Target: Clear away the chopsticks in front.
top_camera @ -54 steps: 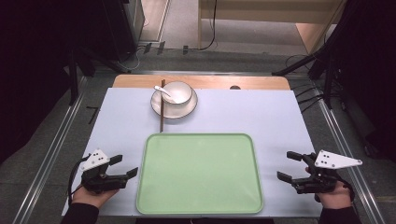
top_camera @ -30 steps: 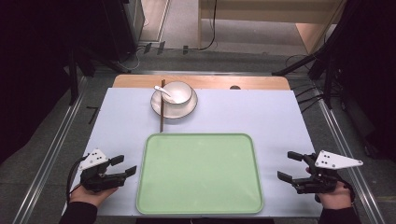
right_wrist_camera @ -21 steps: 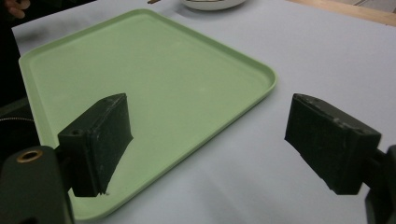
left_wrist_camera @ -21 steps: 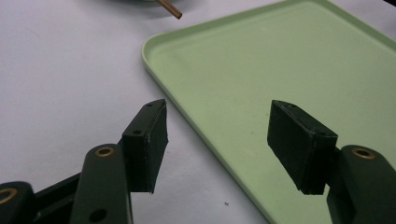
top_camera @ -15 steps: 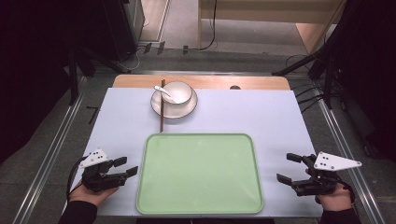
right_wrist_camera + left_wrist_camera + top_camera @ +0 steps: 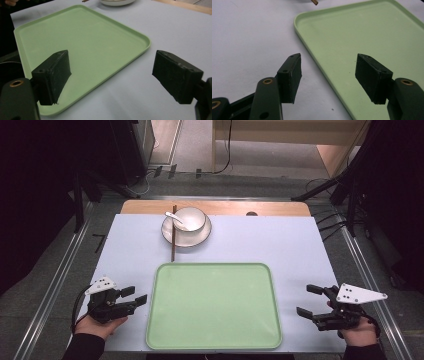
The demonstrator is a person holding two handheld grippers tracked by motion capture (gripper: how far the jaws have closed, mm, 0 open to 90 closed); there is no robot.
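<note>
Left hand: low at the near left corner of the bench [image 6: 280,245], palm cupped under the left gripper [image 6: 136,297], forearm coming in from the near edge in a dark sleeve.
Left gripper: lies nearly level and points at the left rim of the green tray [image 6: 214,307], just beside it without touching; its jaws have just been closing a little yet stand spread, with nothing between them. In the left gripper view they straddle the tray's rim line from above.
Right hand: low at the near right corner, mirroring the other, wrapped around the right gripper [image 6: 310,301] from beneath.
Right gripper: grey three-cornered plate on top, nose toward the tray's right rim, near it but apart; jaws spread wide and empty.
Green tray: flat on the bench between the two grippers, at the near middle.
Bowl [image 6: 190,219]: on a saucer at the far side, well apart from both hands, spoon in it, chopsticks [image 6: 173,236] lying at its left.
</note>
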